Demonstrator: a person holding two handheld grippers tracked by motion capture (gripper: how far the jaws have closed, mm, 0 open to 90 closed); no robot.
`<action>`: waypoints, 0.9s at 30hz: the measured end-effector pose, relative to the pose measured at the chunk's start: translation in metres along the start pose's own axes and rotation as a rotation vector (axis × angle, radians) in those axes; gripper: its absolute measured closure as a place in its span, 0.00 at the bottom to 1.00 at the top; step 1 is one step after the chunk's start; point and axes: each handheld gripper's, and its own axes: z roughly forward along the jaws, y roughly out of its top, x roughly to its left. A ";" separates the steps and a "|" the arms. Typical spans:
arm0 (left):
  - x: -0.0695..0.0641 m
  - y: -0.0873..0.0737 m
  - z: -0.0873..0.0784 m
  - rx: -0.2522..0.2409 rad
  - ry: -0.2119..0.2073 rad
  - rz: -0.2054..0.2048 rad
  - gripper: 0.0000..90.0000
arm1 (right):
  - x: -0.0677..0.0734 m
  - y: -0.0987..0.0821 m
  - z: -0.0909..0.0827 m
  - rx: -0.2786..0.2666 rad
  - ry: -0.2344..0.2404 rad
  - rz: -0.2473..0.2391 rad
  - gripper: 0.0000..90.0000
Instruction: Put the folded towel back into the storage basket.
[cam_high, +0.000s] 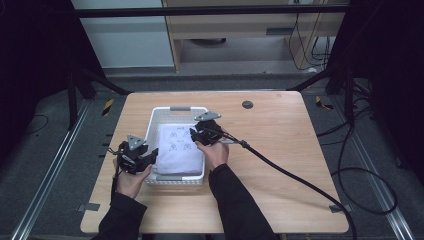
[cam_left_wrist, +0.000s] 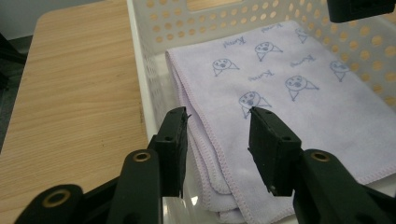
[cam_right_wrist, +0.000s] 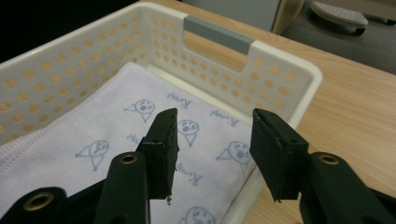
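Both your left gripper (cam_left_wrist: 218, 135) and right gripper (cam_right_wrist: 212, 137) hovered, jaws apart, over the folded lilac printed cloth (cam_high: 178, 147) in the white perforated plastic basket (cam_high: 165, 112). You seemed between release and regrasp; lifting it next would have required closing on an edge.

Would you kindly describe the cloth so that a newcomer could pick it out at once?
On the wooden table stands a white perforated basket with grey handles. Folded flat inside lies the cloth, pale lilac with stitched edges; its small blue cartoon faces and script mark it out.

A white perforated basket (cam_high: 153, 121) with grey handles holds a pale lilac cloth (cam_high: 177, 147) printed with blue doodles.
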 end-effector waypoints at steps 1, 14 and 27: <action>0.001 0.001 -0.002 -0.008 -0.007 -0.005 0.62 | -0.001 0.001 -0.003 -0.008 -0.002 0.002 0.55; 0.017 0.007 -0.029 -0.128 -0.078 -0.053 0.51 | -0.033 0.004 -0.060 -0.081 -0.026 0.035 0.32; 0.038 -0.001 -0.041 -0.143 -0.084 -0.048 0.42 | -0.072 -0.028 -0.130 -0.116 -0.036 0.065 0.24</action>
